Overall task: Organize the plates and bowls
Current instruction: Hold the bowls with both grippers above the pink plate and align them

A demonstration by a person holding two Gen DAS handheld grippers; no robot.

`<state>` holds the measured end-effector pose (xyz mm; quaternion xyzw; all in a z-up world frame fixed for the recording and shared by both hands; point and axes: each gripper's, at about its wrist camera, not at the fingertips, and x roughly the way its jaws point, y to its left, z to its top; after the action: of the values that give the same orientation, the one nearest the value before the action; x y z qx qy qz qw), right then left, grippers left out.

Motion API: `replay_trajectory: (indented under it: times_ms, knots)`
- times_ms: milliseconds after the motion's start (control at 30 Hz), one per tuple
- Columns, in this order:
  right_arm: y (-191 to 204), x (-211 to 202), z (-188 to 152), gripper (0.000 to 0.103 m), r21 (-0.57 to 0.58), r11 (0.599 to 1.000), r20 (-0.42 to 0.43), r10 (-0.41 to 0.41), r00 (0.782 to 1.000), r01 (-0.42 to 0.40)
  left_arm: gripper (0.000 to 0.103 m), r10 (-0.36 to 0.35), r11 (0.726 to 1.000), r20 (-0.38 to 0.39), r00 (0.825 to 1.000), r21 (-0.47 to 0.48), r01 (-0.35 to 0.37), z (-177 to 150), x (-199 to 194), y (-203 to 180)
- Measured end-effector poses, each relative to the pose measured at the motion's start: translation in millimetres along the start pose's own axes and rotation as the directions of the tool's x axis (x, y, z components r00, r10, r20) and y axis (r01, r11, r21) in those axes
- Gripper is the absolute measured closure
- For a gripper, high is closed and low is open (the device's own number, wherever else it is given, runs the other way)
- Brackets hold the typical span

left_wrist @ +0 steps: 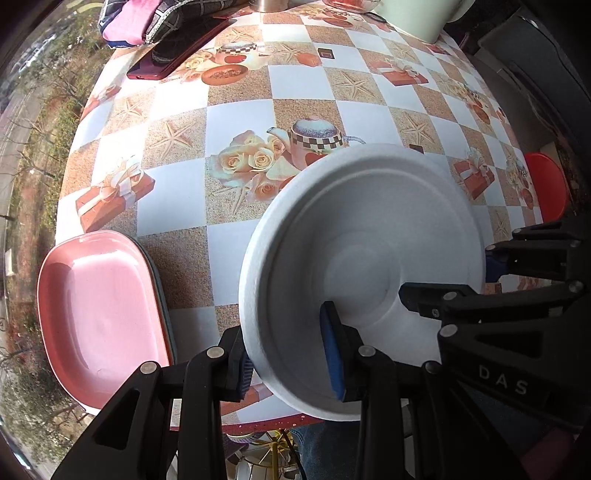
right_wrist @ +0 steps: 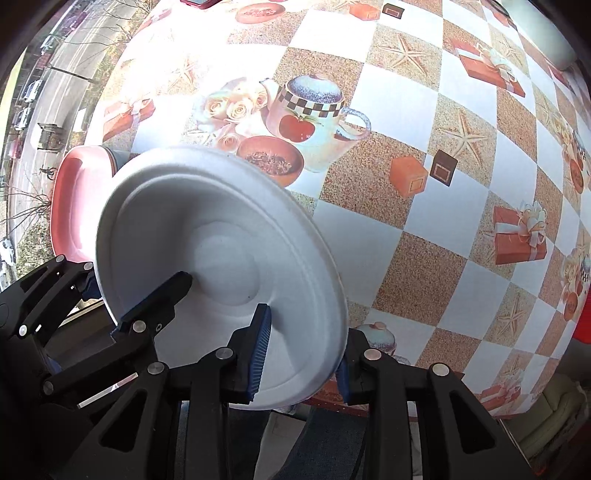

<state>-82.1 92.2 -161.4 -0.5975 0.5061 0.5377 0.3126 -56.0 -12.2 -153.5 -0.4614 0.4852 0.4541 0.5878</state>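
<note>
A white foam plate (left_wrist: 362, 266) is held tilted above the table's near edge by both grippers. My left gripper (left_wrist: 291, 354) is shut on its near-left rim, one blue pad (left_wrist: 332, 350) inside the plate and one outside. My right gripper (right_wrist: 301, 354) is shut on the plate (right_wrist: 221, 258) at its near-right rim; in the left wrist view it shows on the right (left_wrist: 454, 280). A stack of pink rectangular plates (left_wrist: 99, 317) lies at the table's left near corner, also in the right wrist view (right_wrist: 74, 206).
The table (left_wrist: 240, 122) has a checkered printed cloth. At the far side lie a dark red phone (left_wrist: 177, 55), folded cloth (left_wrist: 155, 18) and a pale green container (left_wrist: 417, 18). A red object (left_wrist: 546, 188) sits past the right edge.
</note>
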Motion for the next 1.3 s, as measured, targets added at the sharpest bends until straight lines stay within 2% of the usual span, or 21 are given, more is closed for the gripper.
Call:
replay_trajectory:
  times_ms: [167, 333, 667, 867, 1167, 1300]
  knots:
    - [37.1, -9.9, 24.2, 0.07, -0.047, 0.999, 0.022, -0.009, 1.0, 0.01, 0.068, 0.025, 0.998, 0.046, 0.999, -0.061, -0.022, -13.3, -21.1, 19.7]
    - [72.3, -16.1, 43.9, 0.07, -0.089, 0.996, 0.035, -0.014, 0.999, 0.017, 0.068, 0.052, 0.992, 0.077, 0.996, -0.119, -0.042, -10.8, -27.3, 26.2]
    - [133.4, -6.8, 58.0, 0.071, -0.187, 0.982, 0.039, -0.011, 0.999, 0.018, 0.068, 0.103, 0.966, 0.1, 0.99, -0.248, -0.076, -26.2, -40.8, 61.0]
    - [188.1, 10.6, 58.2, 0.071, -0.243, 0.97, 0.03, -0.003, 1.0, 0.011, 0.068, 0.131, 0.943, 0.095, 0.987, -0.32, -0.095, -38.3, -45.4, 82.2]
    - [254.1, 32.8, 69.8, 0.072, -0.326, 0.945, 0.029, 0.001, 1.0, 0.009, 0.069, 0.174, 0.893, 0.076, 0.982, -0.431, -0.125, -57.2, -52.1, 118.6]
    - [262.6, 39.1, 73.4, 0.072, -0.34, 0.94, 0.017, 0.015, 1.0, -0.008, 0.069, 0.192, 0.878, 0.067, 0.979, -0.458, -0.141, -62.6, -53.8, 129.2]
